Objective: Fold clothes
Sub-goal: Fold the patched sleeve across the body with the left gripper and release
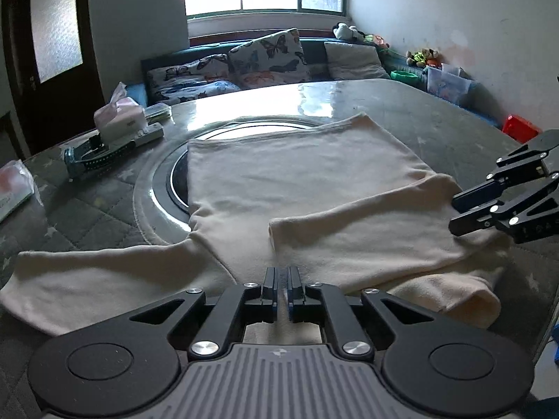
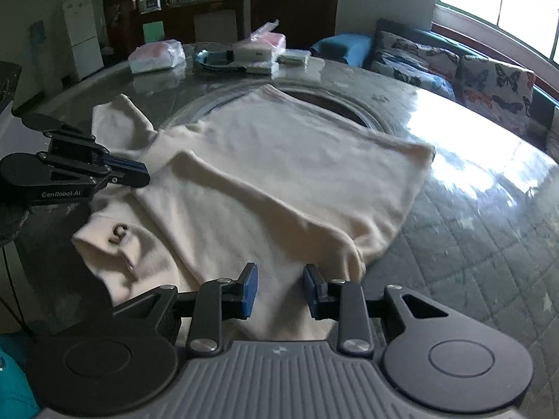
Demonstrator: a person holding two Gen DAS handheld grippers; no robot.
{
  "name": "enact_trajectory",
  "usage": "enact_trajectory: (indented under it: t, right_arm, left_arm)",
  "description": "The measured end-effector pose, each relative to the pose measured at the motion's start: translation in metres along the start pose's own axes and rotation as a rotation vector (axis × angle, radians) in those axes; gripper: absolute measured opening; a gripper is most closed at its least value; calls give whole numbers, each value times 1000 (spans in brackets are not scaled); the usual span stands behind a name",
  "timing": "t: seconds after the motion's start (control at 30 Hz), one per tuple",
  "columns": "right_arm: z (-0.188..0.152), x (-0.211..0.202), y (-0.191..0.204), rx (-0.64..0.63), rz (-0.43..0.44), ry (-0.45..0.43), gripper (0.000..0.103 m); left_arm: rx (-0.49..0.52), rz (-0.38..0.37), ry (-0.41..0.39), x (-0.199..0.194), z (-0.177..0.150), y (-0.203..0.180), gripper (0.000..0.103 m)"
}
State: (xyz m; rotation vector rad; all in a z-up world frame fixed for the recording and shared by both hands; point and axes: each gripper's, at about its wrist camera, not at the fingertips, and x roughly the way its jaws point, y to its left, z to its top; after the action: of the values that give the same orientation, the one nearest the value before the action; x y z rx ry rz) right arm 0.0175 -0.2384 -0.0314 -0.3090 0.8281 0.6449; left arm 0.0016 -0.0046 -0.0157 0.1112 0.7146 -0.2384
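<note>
While your left tongs (image 1: 282, 284) sit pinched together, empty I think, and your right tongs (image 2: 280, 291) gape over the cream sweater (image 2: 279, 160), one sleeve (image 1: 367, 230) lies folded across, so the other sleeve (image 1: 104, 272) looks next.

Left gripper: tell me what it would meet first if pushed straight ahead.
The left gripper, jaws nearly shut, sits low over the cream long-sleeved knit top. Straight ahead, it would probably first meet the cuff of the folded-in sleeve, though depth is uncertain.

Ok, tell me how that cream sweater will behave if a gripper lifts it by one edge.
The cream sweater will probably hang limp: it lies soft and creased, one sleeve already folded across it. It looks thick, so likely a bit heavy. The glossy table may let it slide. The right gripper is open over its edge.
</note>
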Motion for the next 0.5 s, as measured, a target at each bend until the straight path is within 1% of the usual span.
enact_trajectory:
  t: [0.07, 0.17, 0.33, 0.43, 0.47, 0.5]
  right_arm:
    - [8, 0, 5, -12, 14, -14, 28]
    - [22, 6, 19, -47, 45, -30, 28]
    - [42, 24, 44, -104, 101, -39, 28]
    - [49, 37, 58, -131, 122, -27, 28]
    - [50, 41, 61, -142, 122, -21, 28]
    - [51, 45, 64, -152, 121, -14, 28]
  left_arm:
    - [-24, 12, -10, -5, 1, 6, 8]
    - [-87, 60, -32, -14, 0, 25, 13]
    - [-230, 184, -49, -30, -7, 70, 15]
    - [-316, 278, -58, -39, -14, 100, 22]
    - [-340, 303, -59, -40, -16, 109, 27]
    - [-361, 322, -58, -41, -18, 117, 29]
